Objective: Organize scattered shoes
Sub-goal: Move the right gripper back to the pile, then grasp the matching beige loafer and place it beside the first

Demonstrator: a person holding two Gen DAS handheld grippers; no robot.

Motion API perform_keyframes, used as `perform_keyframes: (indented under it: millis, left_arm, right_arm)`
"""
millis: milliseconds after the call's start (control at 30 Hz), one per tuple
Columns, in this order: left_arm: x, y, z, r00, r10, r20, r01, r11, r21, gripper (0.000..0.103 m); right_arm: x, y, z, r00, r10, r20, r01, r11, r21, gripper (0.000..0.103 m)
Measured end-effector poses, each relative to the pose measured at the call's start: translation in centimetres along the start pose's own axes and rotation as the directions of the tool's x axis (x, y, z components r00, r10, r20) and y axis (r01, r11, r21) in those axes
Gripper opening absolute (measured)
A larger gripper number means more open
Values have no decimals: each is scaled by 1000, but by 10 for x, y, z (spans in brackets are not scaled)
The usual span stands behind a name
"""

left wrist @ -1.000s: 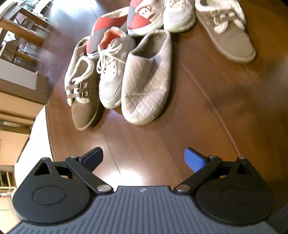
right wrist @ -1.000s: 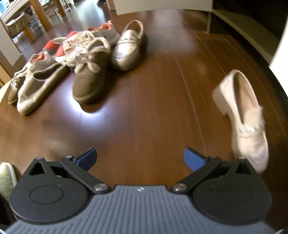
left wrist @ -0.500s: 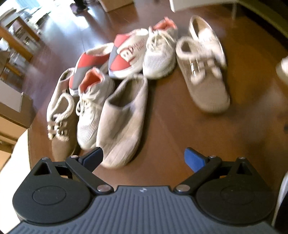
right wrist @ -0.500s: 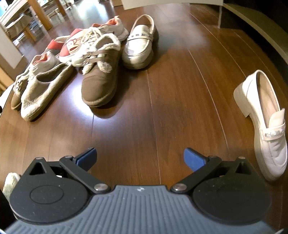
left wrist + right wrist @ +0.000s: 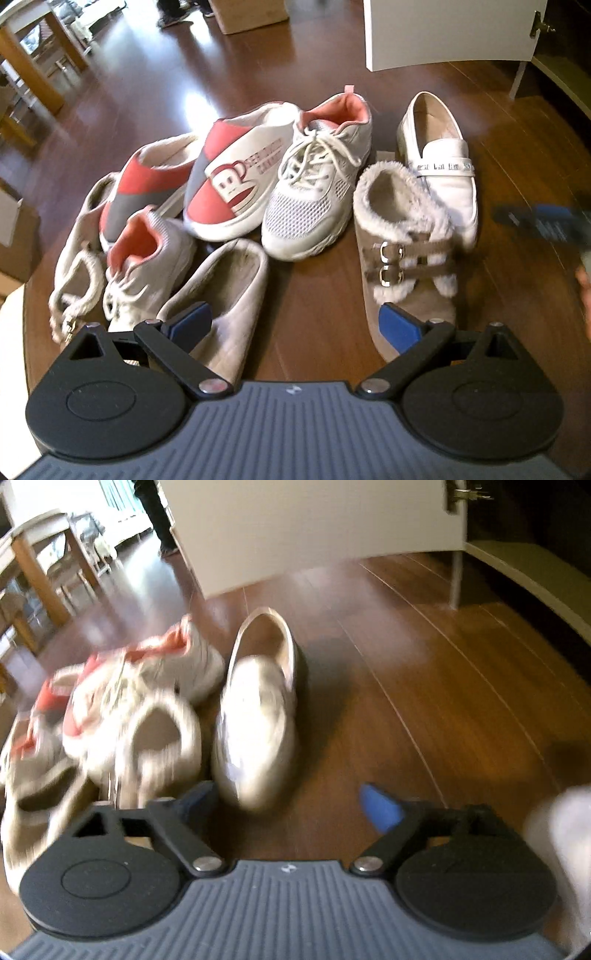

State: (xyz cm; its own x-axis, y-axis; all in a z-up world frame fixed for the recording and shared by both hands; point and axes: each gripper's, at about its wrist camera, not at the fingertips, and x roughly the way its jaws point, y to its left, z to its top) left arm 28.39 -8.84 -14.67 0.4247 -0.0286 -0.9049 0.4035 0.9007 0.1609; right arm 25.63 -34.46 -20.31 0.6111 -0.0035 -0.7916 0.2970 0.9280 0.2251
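Shoes are still lying heaped on the floor [image 5: 517, 155]; nothing is looking paired yet. The left gripper [image 5: 295, 325] is hanging wide open and empty, while the right gripper [image 5: 291, 805], jaws just narrowing but still apart and empty, is nearing the white loafer [image 5: 258, 716].

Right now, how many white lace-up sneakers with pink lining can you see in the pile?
2. One sneaker stands mid-pile between the monkey-print slip-on and the fur-trimmed shoe. The other sneaker lies at the left, beside the grey slipper. Others could be hidden underneath.
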Motion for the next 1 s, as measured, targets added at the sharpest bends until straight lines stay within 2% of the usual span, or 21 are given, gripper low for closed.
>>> perform_keyframes:
  millis: [67, 200, 267, 333, 367, 400, 500, 600, 633, 700, 733, 800, 867, 900, 967, 1000]
  left_arm:
    - [10, 5, 9, 1000, 11, 10, -11, 1000, -12, 99]
    - [32, 25, 26, 999, 36, -4, -37, 997, -66, 99]
    - [39, 30, 29, 999, 38, -15, -39, 996, -84, 99]
    - [42, 30, 28, 999, 36, -24, -38, 996, -86, 99]
    - [43, 28, 26, 999, 35, -29, -37, 996, -79, 99]
    - [44, 25, 25, 999, 33, -32, -35, 997, -69, 99]
    - [41, 10, 18, 999, 9, -40, -11, 1000, -29, 99]
    - [36, -9, 12, 999, -28, -43, 29, 1000, 10, 99]
    - [32, -19, 7, 998, -48, -45, 49, 998, 35, 99]
    - [29, -33, 3, 997, -65, -47, 68, 995, 69, 99]
    - [26, -42, 0, 996, -75, -49, 80, 993, 92, 99]
    - [21, -61, -6, 994, -99, -53, 105, 985, 139, 99]
    - [14, -81, -10, 990, -130, -62, 140, 974, 181, 99]
    - [11, -88, -11, 987, -142, -69, 153, 970, 191, 99]
    - [9, -99, -13, 984, -155, -85, 170, 964, 203, 99]
    - [8, -105, -14, 983, -160, -95, 177, 962, 210, 99]
  right_arm:
    - [29, 7, 20, 1000, -10, 3, 10, 1000, 15, 102]
    - [79, 24, 43, 999, -33, -12, 33, 999, -5, 102]
    - [108, 36, 47, 997, -65, -34, 63, 997, -53, 102]
    - [121, 42, 44, 997, -67, -40, 62, 991, -122, 78]
    - [127, 44, 41, 997, -62, -39, 54, 984, -170, 70]
    - [124, 41, 41, 998, -51, -45, 42, 981, -191, 61]
    - [111, 30, 38, 997, -34, -72, 14, 966, -259, 55]
    - [66, -6, 14, 988, 19, -151, -70, 937, -341, 55]
    - [43, -23, -4, 980, 44, -192, -111, 927, -359, 56]
    - [13, -44, -33, 971, 46, -233, -134, 917, -376, 65]
    - [-1, -51, -52, 970, 15, -243, -111, 915, -387, 69]
    - [-29, -63, -88, 964, -49, -261, -64, 911, -408, 87]
    - [-50, -63, -112, 978, -88, -188, 3, 911, -412, 100]
    - [-61, -63, -124, 983, -108, -151, 37, 910, -412, 102]
    - [-58, -59, -136, 981, -150, -122, 96, 925, -367, 101]
    - [-58, -58, -138, 979, -164, -121, 111, 926, -360, 82]
